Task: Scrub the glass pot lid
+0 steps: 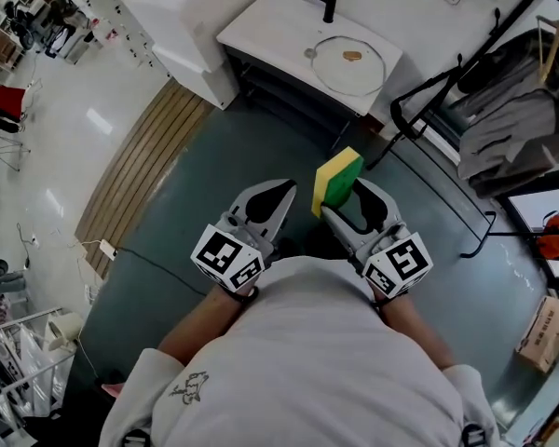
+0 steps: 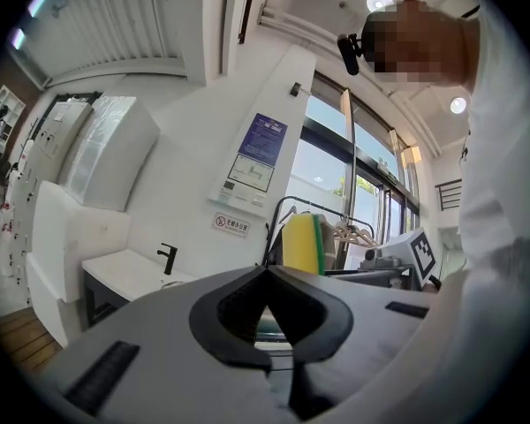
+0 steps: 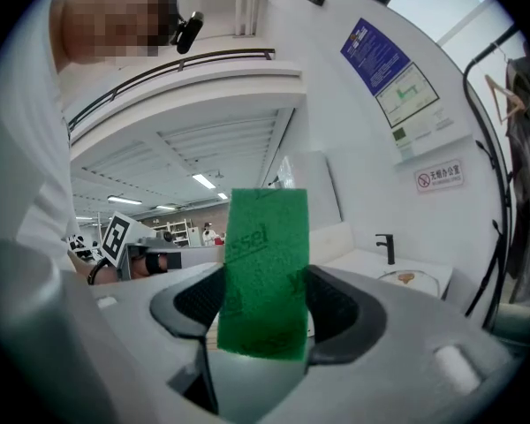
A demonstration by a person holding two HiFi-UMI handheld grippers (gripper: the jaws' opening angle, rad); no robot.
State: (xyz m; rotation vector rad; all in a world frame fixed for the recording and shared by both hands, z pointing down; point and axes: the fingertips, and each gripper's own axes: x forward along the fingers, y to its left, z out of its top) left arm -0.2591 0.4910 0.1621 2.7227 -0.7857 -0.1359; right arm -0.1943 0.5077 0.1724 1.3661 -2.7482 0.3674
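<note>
Closure marked the left gripper [image 1: 281, 194]: its jaws met tip to tip with nothing between them, held low in front of the person's body. It was probably kept free to steady the lid once within reach.

Beside it, the right gripper [image 1: 349, 201] was clamped on a sponge [image 1: 338, 177], gripping its lower end so that most of it stood clear above the jaws. The right gripper view showed the green scouring face [image 3: 263, 272] turned toward the camera and the yellow foam facing away. That hold seemed to leave plenty of sponge free for rubbing.

Farther ahead, well apart from both grippers, the glass pot lid [image 1: 349, 63] lay flat in the round basin toward the right end of the white counter [image 1: 270, 21]. It sat just in front of the black faucet [image 1: 327, 3] at the back edge, where water was at hand. Scrubbing had not yet started.
</note>
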